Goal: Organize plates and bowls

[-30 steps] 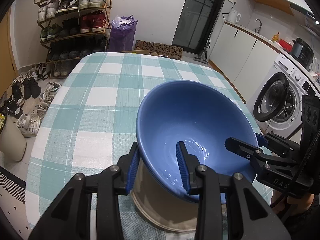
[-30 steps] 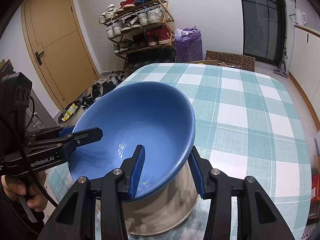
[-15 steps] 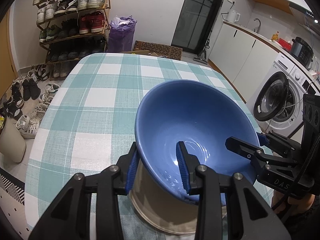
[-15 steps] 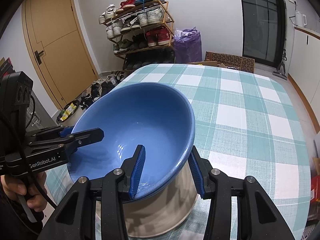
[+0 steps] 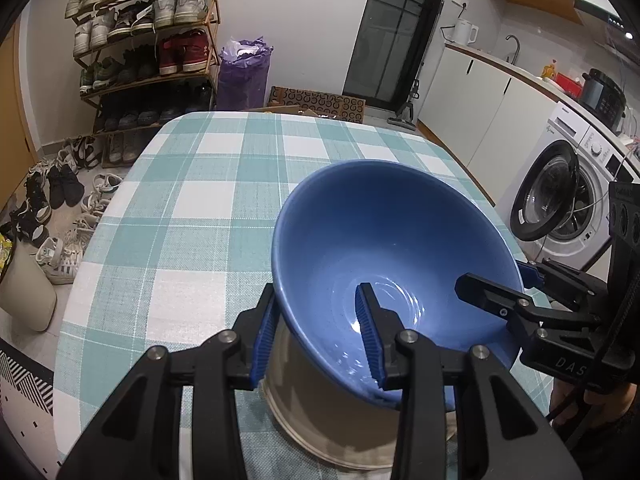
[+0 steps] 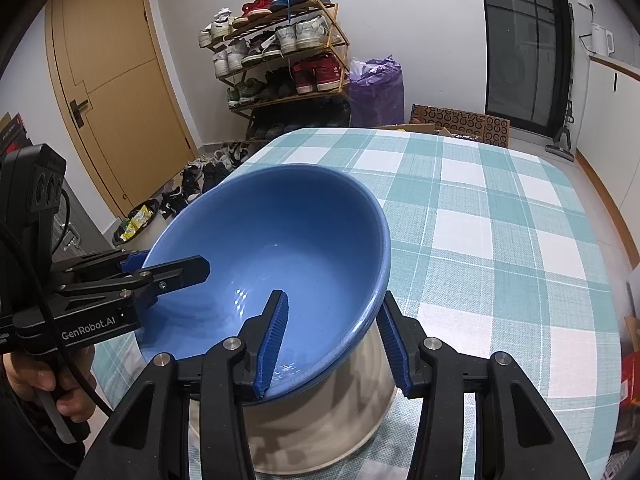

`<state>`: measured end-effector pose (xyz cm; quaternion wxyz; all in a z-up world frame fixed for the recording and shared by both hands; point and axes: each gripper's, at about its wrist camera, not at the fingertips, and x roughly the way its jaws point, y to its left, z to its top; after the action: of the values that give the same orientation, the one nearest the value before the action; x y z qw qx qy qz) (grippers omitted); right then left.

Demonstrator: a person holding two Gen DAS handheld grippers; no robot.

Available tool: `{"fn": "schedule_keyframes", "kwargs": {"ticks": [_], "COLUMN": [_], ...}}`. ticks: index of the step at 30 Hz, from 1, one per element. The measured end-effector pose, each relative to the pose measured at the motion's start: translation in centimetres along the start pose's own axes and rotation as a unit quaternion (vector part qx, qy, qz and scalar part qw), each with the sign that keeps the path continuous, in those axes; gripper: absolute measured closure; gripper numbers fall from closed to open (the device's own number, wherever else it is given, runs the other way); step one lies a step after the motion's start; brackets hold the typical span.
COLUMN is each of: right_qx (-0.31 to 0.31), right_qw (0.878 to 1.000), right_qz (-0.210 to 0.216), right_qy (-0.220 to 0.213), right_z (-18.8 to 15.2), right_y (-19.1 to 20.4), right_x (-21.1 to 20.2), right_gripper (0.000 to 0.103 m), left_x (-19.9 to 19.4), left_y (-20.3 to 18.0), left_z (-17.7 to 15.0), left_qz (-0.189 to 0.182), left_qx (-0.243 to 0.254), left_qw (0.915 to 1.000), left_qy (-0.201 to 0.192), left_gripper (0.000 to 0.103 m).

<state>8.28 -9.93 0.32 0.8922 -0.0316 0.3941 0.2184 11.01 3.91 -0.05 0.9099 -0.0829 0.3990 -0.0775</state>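
Blue bowl (image 5: 384, 248) is sitting nested in a metal bowl (image 5: 332, 420) near the front edge of the checked tablecloth (image 5: 192, 208), tilted a bit, its rim higher than the steel one

Left gripper (image 5: 318, 336) is straddling the blue bowl's near-left rim: one blue pad outside the wall, the other pad inside the basin. Its jaws are opening, rim sitting between them; inner pad looks clear of the glaze, outer pad close to the wall, contact hard to tell, so the hold is loosening rather than pinching

Right gripper (image 6: 334, 342) is doing the same on the opposite side: one pad inside the bowl, the other outside just beside the rim and above the steel wall. Its jaws are opening too, with the rim between them and a visible gap at the outer pad

In the right wrist view the left gripper (image 6: 176, 270) is reaching in from the left, a person's hand (image 6: 44, 380) wrapping its handle. In the left wrist view the right gripper (image 5: 492, 292) is coming in from the right

Both grippers are angling down at the bowl from opposite sides

Shoe rack (image 6: 280, 64) is standing beyond the table
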Motion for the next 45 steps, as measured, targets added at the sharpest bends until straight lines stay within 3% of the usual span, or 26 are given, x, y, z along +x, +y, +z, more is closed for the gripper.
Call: {"fn": "schedule_keyframes", "kwargs": {"ticks": [6, 10, 14, 20, 24, 26, 45], "right_qx": [0.005, 0.006, 0.007, -0.002, -0.015, -0.015, -0.023], "right_qw": [1.0, 1.0, 1.0, 0.998, 0.998, 0.997, 0.992], "right_qz": [-0.001, 0.003, 0.006, 0.016, 0.008, 0.008, -0.006], "right_qy": [-0.011, -0.02, -0.03, -0.053, -0.069, -0.076, -0.127], "right_z": [-0.2, -0.6, -1.1, -2.0, -2.6, -3.0, -6.6], "right_y": [-0.5, -0.8, -0.9, -0.6, -0.3, -0.4, -0.2], "right_x": [-0.9, -1.5, -1.9, -3.2, -4.2, -4.7, -7.9], "right_gripper": [0.039, 0.02, 0.013, 0.002, 0.001, 0.001, 0.001], "left_x": [-1.0, -1.6, -2.2, -3.5, -4.7, -5.3, -7.5], "left_y": [0.7, 1.0, 1.1, 0.9, 0.9, 1.0, 0.8], "left_z": [-0.1, -0.4, -0.8, -1.5, -2.2, -2.5, -5.8], "left_qz": [0.01, 0.014, 0.022, 0.034, 0.041, 0.045, 0.072], "left_qx": [-0.001, -0.001, 0.006, 0.015, 0.022, 0.024, 0.051], "left_qw": [0.9999, 0.9997, 0.9994, 0.9984, 0.9968, 0.9958, 0.9869], "left_qy": [-0.012, -0.018, -0.025, -0.044, -0.065, -0.076, -0.135], "left_gripper": [0.046, 0.045, 0.042, 0.023, 0.004, 0.0, 0.0]}}
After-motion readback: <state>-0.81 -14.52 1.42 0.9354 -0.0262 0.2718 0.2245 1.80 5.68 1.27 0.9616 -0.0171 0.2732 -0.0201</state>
